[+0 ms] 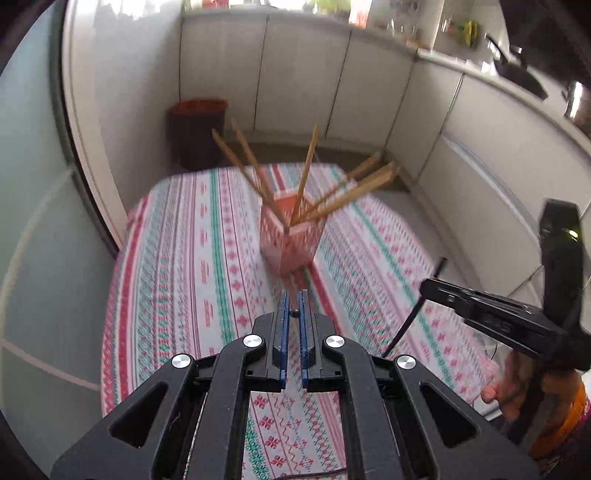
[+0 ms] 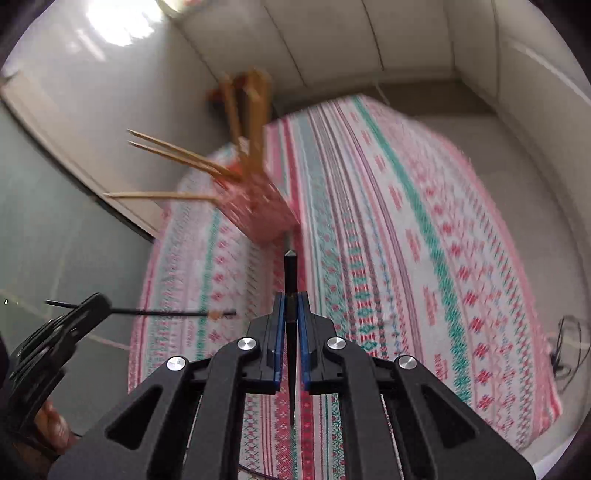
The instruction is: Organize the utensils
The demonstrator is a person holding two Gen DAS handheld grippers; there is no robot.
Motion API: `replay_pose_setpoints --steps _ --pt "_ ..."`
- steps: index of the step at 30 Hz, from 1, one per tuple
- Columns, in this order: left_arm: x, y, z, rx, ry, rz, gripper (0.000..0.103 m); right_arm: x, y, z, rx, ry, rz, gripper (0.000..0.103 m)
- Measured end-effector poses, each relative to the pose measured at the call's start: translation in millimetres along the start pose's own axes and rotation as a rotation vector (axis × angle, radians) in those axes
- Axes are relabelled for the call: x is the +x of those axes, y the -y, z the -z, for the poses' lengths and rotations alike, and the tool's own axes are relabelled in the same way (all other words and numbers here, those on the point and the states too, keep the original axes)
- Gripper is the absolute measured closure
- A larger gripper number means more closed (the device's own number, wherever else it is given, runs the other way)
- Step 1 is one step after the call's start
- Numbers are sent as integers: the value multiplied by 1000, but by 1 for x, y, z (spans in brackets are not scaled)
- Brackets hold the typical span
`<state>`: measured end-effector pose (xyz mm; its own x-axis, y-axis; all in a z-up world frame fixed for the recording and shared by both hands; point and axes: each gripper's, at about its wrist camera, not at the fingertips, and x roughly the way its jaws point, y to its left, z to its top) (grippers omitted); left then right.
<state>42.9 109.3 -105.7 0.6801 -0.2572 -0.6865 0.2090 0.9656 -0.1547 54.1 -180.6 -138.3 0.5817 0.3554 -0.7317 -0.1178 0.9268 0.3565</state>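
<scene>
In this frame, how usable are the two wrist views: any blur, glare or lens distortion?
Left wrist view: fisheye bends the cabinets; the tablecloth and the chopsticks in the pink holder are motion-smeared, while the left gripper is sharp. Right wrist view: heavier blur on the holder, a blown-out glare patch at upper left, the black chopstick in the right gripper crisp.
</scene>
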Motion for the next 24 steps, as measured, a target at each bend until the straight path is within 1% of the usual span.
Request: replay_pose_setpoints --steps 4,8,10,14,16,19,21,24 --pt "-32 0 -18 -33 92 -2 99 -46 -7 -12 -5 92 -60 96" --pt "-57 3 -32 -48 157 -6 99 -87 -16 -34 -23 190 -112 96" --pt "-68 6 -38 -47 191 -11 99 -112 -21 -49 -30 256 -138 96" --pt "-88 15 -62 -63 277 3 99 -147 -31 -74 -38 367 -179 96" --pt "-89 21 -76 -64 319 -14 99 -156 -34 -87 -36 429 -185 96" --pt "-78 29 -95 -70 362 -45 99 -165 -37 -103 -33 506 -161 96" --pt "-64 32 -108 -76 376 -69 99 -158 -35 -113 -15 520 -170 96" --pt "-39 36 -123 -71 379 -109 99 -140 -32 -126 -7 528 -162 96"
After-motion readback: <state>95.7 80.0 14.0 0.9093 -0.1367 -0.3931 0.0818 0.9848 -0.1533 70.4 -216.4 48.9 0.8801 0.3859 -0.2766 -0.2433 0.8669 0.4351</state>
